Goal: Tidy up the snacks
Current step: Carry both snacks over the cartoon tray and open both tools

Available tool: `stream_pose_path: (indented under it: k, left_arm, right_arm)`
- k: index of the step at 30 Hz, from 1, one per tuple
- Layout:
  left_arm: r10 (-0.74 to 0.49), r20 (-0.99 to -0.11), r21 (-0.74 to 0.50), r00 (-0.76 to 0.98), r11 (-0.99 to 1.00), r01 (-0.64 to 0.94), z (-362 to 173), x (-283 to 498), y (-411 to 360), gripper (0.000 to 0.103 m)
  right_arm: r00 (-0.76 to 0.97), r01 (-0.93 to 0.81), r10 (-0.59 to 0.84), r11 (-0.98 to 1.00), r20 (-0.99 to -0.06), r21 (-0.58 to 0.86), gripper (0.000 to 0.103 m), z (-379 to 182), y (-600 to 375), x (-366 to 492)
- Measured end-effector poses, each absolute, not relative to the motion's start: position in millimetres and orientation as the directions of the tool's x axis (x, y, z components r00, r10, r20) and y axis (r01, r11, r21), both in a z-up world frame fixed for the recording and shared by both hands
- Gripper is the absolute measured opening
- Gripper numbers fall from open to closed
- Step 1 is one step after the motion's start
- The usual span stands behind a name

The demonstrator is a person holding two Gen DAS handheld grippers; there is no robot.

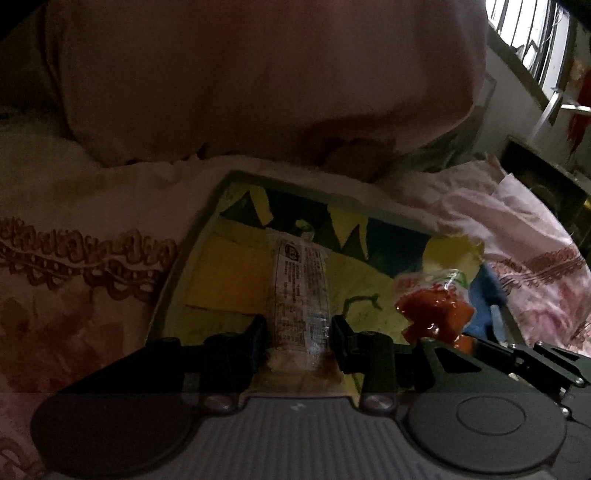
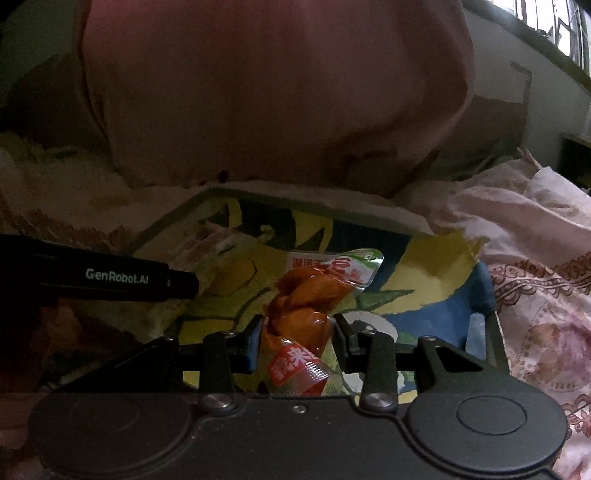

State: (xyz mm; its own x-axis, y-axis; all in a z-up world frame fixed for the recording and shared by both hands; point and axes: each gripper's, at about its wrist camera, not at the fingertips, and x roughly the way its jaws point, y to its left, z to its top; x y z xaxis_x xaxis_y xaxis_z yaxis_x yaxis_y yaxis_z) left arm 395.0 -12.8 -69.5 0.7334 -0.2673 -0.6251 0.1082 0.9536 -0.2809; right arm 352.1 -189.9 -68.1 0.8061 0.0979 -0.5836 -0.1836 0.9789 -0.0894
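In the left wrist view my left gripper [image 1: 299, 341] is shut on a long clear snack packet [image 1: 301, 284] with a printed label. It hangs over a shallow box [image 1: 186, 258] lined with a yellow and blue cartoon picture. My right gripper [image 2: 300, 332] is shut on an orange-red snack packet [image 2: 301, 306] with a green and white top, over the same box [image 2: 166, 218]. That orange packet [image 1: 436, 314] also shows at the right of the left wrist view. Both packets point towards the box's far side.
A large pink pillow [image 1: 258, 81] stands just behind the box. Floral bedding [image 1: 74, 258] surrounds it on both sides. A barred window [image 1: 535, 33] and a dark cabinet [image 1: 546, 177] are at the far right. The left tool's black body [image 2: 110, 277] crosses the right wrist view.
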Motion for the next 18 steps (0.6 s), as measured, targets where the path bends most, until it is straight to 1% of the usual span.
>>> stream_pose_path:
  k: [3, 6, 9, 15, 16, 18]
  left_arm:
    - [-0.275, -0.645, -0.298, 0.713, 0.95, 0.097, -75, 396, -14, 0.041]
    - [-0.256, -0.649, -0.259, 0.717, 0.96, 0.108, -75, 394, -19, 0.041]
    - [-0.253, -0.652, -0.252, 0.715, 0.961, 0.11, -75, 392, -20, 0.042]
    - [-0.246, -0.669, -0.247, 0.702, 0.964, 0.103, -74, 393, -21, 0.045]
    - [-0.245, -0.671, -0.245, 0.7, 0.964, 0.104, -74, 393, -21, 0.047]
    - [-0.238, -0.673, -0.234, 0.701, 0.967, 0.104, -73, 391, -21, 0.053]
  right_arm:
    - [0.793, -0.179, 0.08, 0.978, -0.604, -0.105, 0.041, -76, -191, 355]
    - [0.781, -0.171, 0.062, 0.978, -0.622, -0.117, 0.043, -82, -193, 357]
    - [0.779, -0.158, 0.045, 0.979, -0.625, -0.127, 0.046, -84, -197, 357]
    - [0.782, -0.132, 0.022, 0.982, -0.622, -0.132, 0.064, -81, -203, 355]
    - [0.784, -0.129, 0.022, 0.983, -0.621, -0.128, 0.068, -80, -204, 354]
    - [0.787, -0.123, 0.021, 0.985, -0.617, -0.123, 0.073, -77, -207, 352]
